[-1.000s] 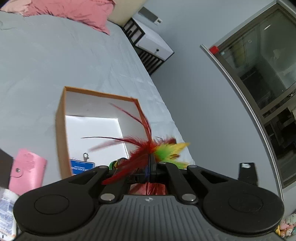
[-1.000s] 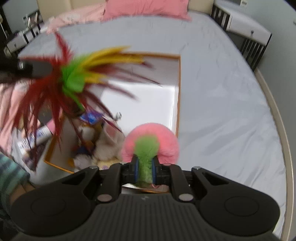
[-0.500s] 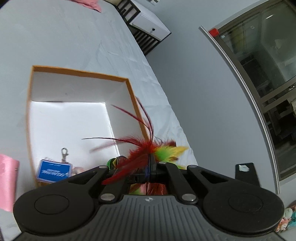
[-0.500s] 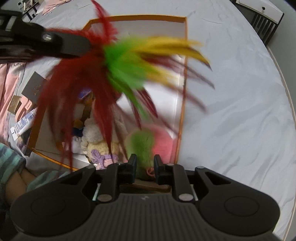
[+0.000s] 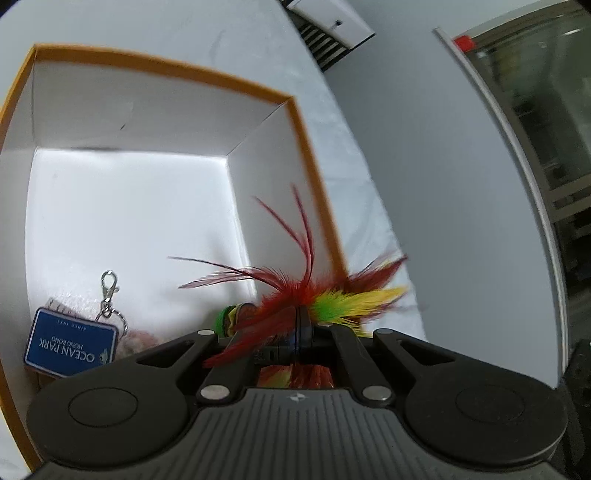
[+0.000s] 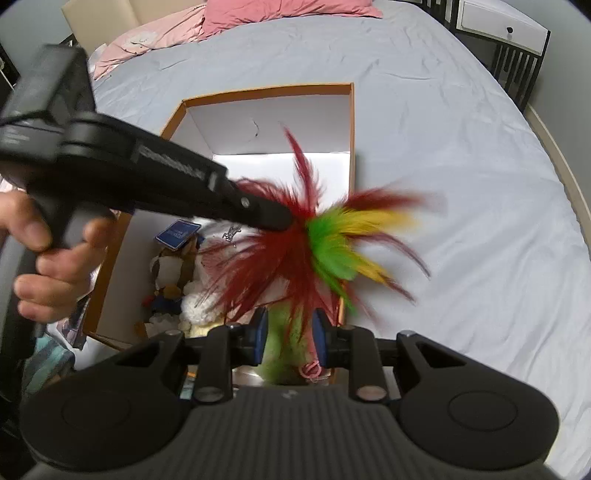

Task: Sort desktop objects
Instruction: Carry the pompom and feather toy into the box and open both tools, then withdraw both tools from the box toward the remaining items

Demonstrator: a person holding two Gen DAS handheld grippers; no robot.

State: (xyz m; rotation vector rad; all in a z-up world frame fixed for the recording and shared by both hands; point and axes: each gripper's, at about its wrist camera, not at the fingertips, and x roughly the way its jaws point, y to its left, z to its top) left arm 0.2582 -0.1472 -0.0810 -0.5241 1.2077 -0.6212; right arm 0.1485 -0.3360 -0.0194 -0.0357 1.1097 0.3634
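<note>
An orange-rimmed box (image 5: pixel 162 70) with white walls lies on the grey bed. My left gripper (image 5: pixel 303 321) is shut on a red, green and yellow feather toy (image 5: pixel 332 299) and hangs over the box's near right corner. From the right wrist view, the left gripper (image 6: pixel 280 218) reaches in from the left, holding the feather toy (image 6: pixel 317 243) above the box (image 6: pixel 258 90). My right gripper (image 6: pixel 288 332) has its jaws opening. A green and pink plush (image 6: pixel 284 350) sits low between the blue pads, which do not press on it.
A blue keychain tag (image 5: pixel 70 347) and several small plush toys (image 6: pixel 173 288) lie in the box. A person's hand (image 6: pixel 48 266) holds the left gripper. Pink pillows (image 6: pixel 288 11) and a white nightstand (image 6: pixel 502 26) are beyond the bed.
The left gripper came down closer to the box with the feather toy and crossed rightward in the right wrist view. The right gripper's jaws spread and let go of the plush, which sank lower.
</note>
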